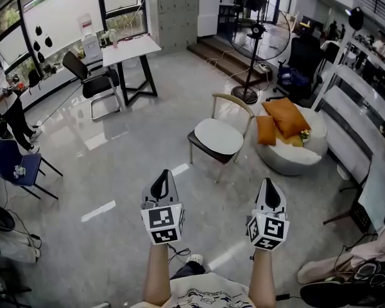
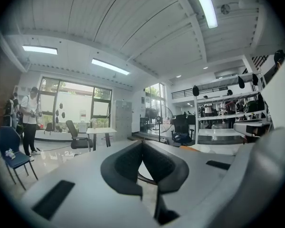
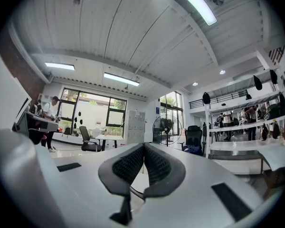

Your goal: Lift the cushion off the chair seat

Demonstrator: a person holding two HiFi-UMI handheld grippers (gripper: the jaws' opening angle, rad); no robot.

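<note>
A round white cushion (image 1: 218, 135) lies flat on the seat of a chair with a curved wooden back (image 1: 233, 101), out on the floor ahead of me. My left gripper (image 1: 161, 186) is held low and well short of the chair, jaws shut and empty. My right gripper (image 1: 270, 196) is level with it on the right, also shut on nothing. In the left gripper view the pads (image 2: 128, 163) meet at the tip of the left gripper (image 2: 142, 145). The right gripper (image 3: 143, 148) looks the same, and a sliver of the cushion (image 3: 138, 180) shows beneath it.
A white pouf (image 1: 289, 156) carrying orange pillows (image 1: 286, 115) sits right of the chair. A standing fan (image 1: 256, 34) is behind it. A black office chair (image 1: 90, 76) and a white table (image 1: 129, 49) stand far left. A person (image 1: 3, 101) and a blue chair (image 1: 16, 164) are at the left edge.
</note>
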